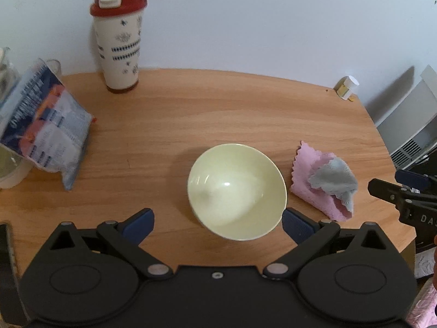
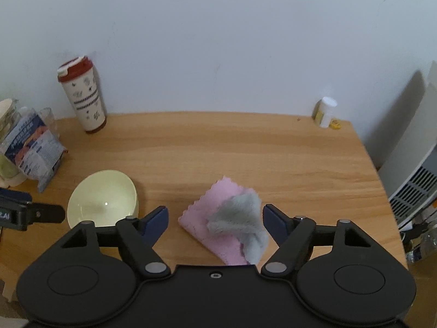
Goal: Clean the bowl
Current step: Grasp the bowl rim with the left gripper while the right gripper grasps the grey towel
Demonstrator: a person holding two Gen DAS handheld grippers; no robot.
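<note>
On a round wooden worktop [image 1: 218,114] against a white wall, a pale yellow-green bowl [image 1: 237,191] sits upright and empty at the centre of the left wrist view. The left tool [image 1: 218,227] hangs over it, blue pads spread wide to either side of the near rim; neither pad presses on the bowl. At three o'clock from the bowl, just beside it, lies a pink cloth [image 1: 306,169] with a grey cloth [image 1: 334,180] crumpled on top. The right tool [image 2: 215,224] hovers over that pair, jaws parted with the grey cloth [image 2: 237,216] between the pads, ungripped. At eleven o'clock from the bowl a red-lidded tumbler [image 1: 118,41] stands by the wall; at nine o'clock a printed plastic packet [image 1: 46,125] leans; at two o'clock, well apart, stands a small white bottle [image 1: 347,87].
</note>
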